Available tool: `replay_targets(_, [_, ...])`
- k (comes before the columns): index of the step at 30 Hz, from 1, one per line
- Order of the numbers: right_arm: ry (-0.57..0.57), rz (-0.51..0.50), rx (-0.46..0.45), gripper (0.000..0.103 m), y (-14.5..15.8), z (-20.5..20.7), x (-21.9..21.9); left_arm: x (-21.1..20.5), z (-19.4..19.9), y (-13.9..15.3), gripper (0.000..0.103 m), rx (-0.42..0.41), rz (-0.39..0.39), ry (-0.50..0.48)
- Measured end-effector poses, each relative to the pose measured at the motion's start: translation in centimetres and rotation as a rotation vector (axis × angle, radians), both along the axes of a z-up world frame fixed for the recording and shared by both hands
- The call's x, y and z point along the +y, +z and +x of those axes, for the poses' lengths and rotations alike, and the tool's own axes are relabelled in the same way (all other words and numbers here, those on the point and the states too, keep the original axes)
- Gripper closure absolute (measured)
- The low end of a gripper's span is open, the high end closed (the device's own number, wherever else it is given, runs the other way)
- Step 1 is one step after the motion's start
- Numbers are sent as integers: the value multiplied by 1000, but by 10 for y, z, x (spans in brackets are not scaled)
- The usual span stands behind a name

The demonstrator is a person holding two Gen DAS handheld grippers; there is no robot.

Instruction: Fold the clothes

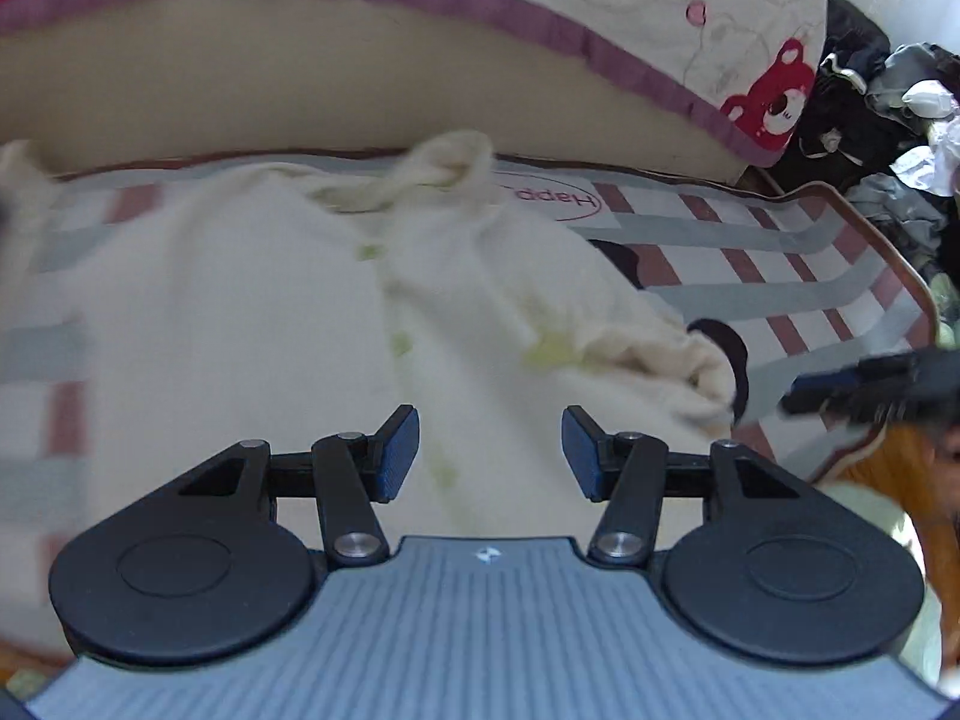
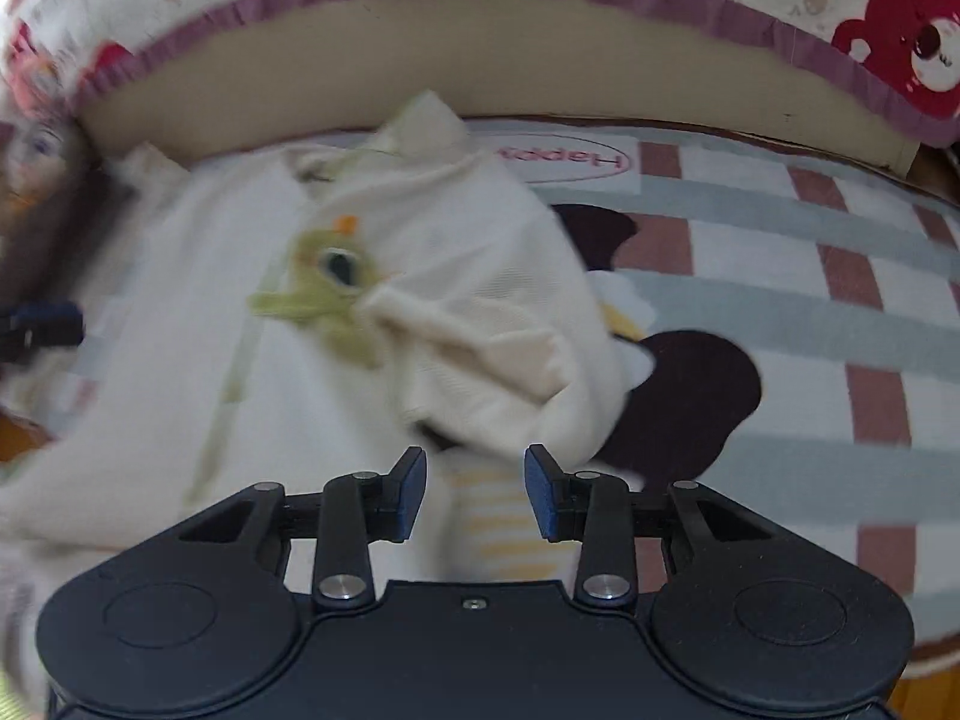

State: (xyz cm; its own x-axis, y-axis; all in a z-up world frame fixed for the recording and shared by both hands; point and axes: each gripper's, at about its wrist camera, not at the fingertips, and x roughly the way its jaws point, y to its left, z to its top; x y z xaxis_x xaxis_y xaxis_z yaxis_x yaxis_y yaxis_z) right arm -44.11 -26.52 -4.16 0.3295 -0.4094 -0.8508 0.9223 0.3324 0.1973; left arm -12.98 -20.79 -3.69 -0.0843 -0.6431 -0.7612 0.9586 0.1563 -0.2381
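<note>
Both grippers hang with jaws parted and nothing clamped above a cream garment [image 1: 240, 324] spread on a checked blanket [image 1: 750, 252], in blurred wrist views. Seen from the left wrist, the left gripper [image 1: 490, 453] stands nearest, its blue pads [image 1: 399, 450] apart with only the flat cream cloth showing in the gap, the pads not pressing on it. Beyond the left gripper the garment runs away across the blanket; a bunched fold [image 1: 648, 348] lies to the far right of it and a rumpled knot of cloth [image 1: 444, 174] at the garment's far edge. The right gripper's tip [image 1: 870, 384] shows at the right rim, beside the garment's bunched fold.

From the right wrist, the right gripper [image 2: 476, 492] is likewise unclenched, a yellow-striped patch of fabric [image 2: 498, 522] visible between its pads and the garment's folded flap [image 2: 480, 360] just beyond them; whether the pads touch the cloth cannot be told. Farther off on the garment sits a green appliqué figure [image 2: 327, 294]. Past the garment's far edge, the blanket carries an oval "Happy" label [image 2: 564, 162], then a beige cushion edge [image 2: 480, 54] topped by a purple-trimmed bear-print cover [image 2: 918, 48]. A heap of dark clothes [image 1: 870, 96] lies far right of the garment.
</note>
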Motion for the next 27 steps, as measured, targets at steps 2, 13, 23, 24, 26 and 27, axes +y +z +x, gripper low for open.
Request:
replay_targets(2, [-44,20,4,61,-24,0,-20,-39,-12,-23,51,-20,17,-10])
replay_targets(13, [-353,89,-105,48,-91,-15,-49,-96,3,-106,64,57,87,-42])
replay_targets(23, [-320,-319,96,95,-23,-15,-86,-88,24,-99,88,153,-1,-74])
replay_targets(24, [-327,-371,132,95,-9,-16,-88,-87,23,-97,88,141,-9,-80])
replay_targets(26, [-315,-456,210,95,14,-14,-89,-86,20,-94,88,105,-17,-99])
replay_targets(27, [-305,-486,241,95,23,-12,-90,-84,20,-93,88,98,-22,-105])
